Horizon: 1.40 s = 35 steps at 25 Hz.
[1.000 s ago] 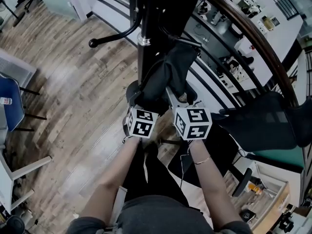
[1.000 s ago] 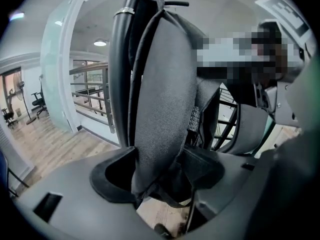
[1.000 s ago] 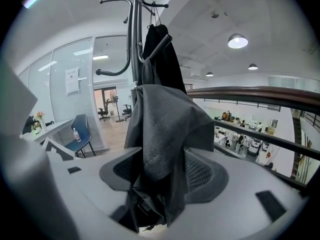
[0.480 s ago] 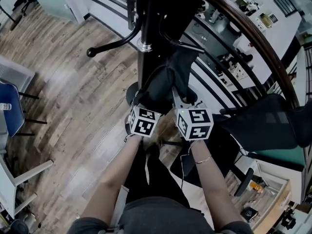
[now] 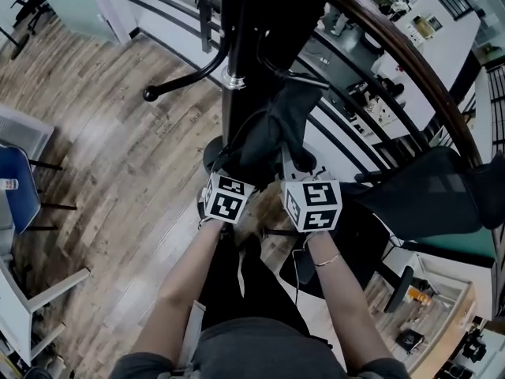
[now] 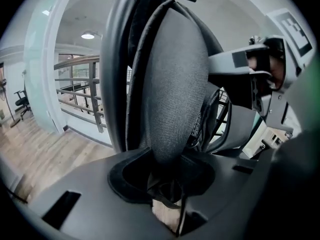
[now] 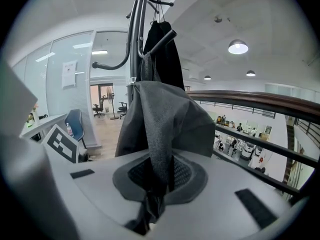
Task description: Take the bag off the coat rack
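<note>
Grip: left hand-held gripper [image 6: 166, 183] and right hand-held gripper [image 7: 154, 184] have just been closing, and both are clenched on bag [image 5: 276, 125] fabric. Bag hangs dead ahead on rack [image 5: 234, 69]. Raise both evenly, no sideways yank.

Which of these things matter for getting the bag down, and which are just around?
Part of the job: grey bag; coat rack; left tongs and right tongs, both have just been closing on the bag.
Just around: black coat on the rack; blue chair; wooden handrail.
</note>
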Tool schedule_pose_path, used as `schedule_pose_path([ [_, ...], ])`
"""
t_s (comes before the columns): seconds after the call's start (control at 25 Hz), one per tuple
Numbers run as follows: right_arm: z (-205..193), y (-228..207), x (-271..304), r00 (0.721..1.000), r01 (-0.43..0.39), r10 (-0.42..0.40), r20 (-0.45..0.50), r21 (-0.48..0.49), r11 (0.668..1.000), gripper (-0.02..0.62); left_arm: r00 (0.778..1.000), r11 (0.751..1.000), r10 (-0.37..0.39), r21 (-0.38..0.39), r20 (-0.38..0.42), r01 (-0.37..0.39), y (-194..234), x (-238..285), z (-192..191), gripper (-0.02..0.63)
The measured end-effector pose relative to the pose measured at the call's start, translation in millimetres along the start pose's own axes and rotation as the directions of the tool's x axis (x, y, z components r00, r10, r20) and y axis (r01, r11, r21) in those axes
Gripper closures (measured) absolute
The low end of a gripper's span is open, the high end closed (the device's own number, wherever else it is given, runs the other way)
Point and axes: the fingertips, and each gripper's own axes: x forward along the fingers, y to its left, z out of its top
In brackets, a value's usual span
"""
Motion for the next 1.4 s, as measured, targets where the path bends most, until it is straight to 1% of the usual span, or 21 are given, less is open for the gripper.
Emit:
schedule_pose_path([
  [0.16,1,6,-8,1.000,0.010,-0.010,0.002,-0.015,1.000,0.577,1.000,1.000,0.008,0.004,0.001,-0.008,4,-11,-2,0.509],
  [0.4,4,13,-22,1.000,0.019,-0.019,0.011,-0.027,0.999,0.578,1.000,0.999,-0.023,-0.033,-0.017,0.023,-5,-28,-12,0.532],
  [0.52,8,18,-28,1.000,0.016,-0.015,0.013,-0.031,0.999,0.580,0.999,0.999,-0.030,-0.045,-0.026,0.029,-8,-38,-11,0.540],
  [0.8,12,23,-46,0.999,0.038,-0.037,0.029,-0.010,0.999,0.581,0.999,0.998,-0.035,-0.053,-0.034,0.033,-21,-56,-10,0.549],
  [1.08,26,23,-69,0.996,0.061,-0.060,0.062,-0.006,0.998,0.581,0.999,0.998,-0.047,-0.041,0.007,0.047,-33,-74,5,0.554],
  [1.4,49,18,-101,0.987,0.108,-0.105,0.125,-0.014,0.994,0.581,0.994,0.997,-0.077,-0.017,0.081,0.079,-53,-90,29,0.555],
])
